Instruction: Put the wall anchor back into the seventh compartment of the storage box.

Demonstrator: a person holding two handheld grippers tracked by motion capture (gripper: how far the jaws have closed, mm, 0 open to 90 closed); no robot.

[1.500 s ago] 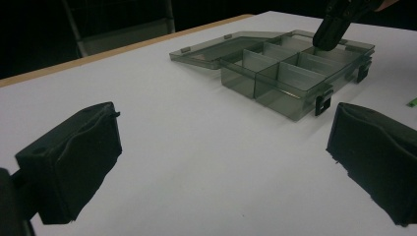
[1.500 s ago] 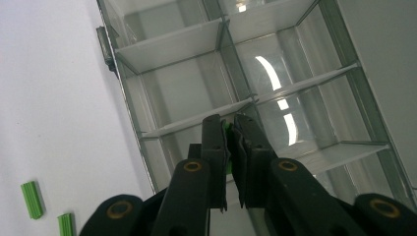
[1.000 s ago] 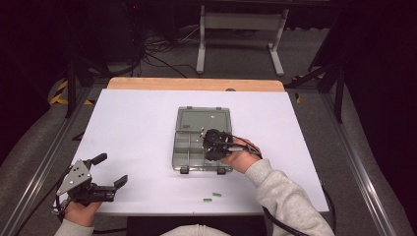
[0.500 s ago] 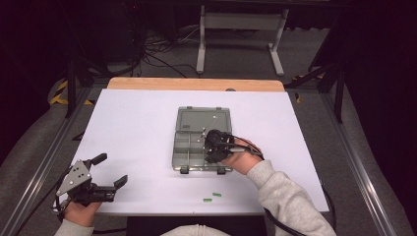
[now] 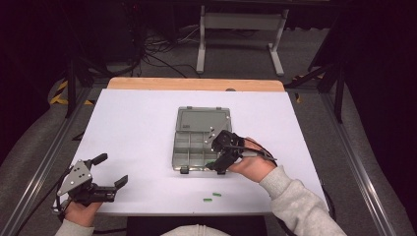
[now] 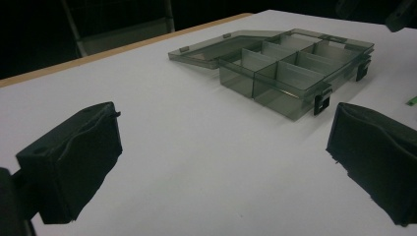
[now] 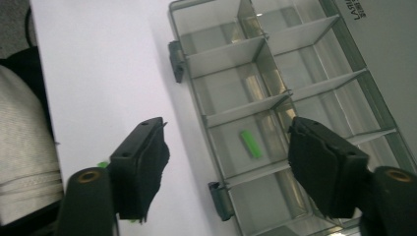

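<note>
A clear grey compartment box point(image 5: 189, 156) lies open in the middle of the white table point(image 5: 133, 123), its lid point(image 5: 203, 119) folded flat behind it. My right gripper point(image 5: 216, 164) hovers over the box's front right corner. Its jaws have just been opening and now stand apart, with nothing pressed between them. Below them, a small green piece point(image 7: 251, 143) lies loose in a front compartment of the box point(image 7: 231, 114). My left gripper point(image 5: 112, 169) rests open and empty at the table's near left, facing the box point(image 6: 290, 73).
Two more small green pieces point(image 5: 211, 197) lie on the table in front of the box, close to the near edge. One green piece point(image 6: 412, 101) shows at the right edge of the left gripper view. Cables and a metal stand point(image 5: 236, 34) are on the floor beyond the table.
My right gripper has drawn back a little toward the box's front right corner and lifted. The left gripper has stayed where it was.
</note>
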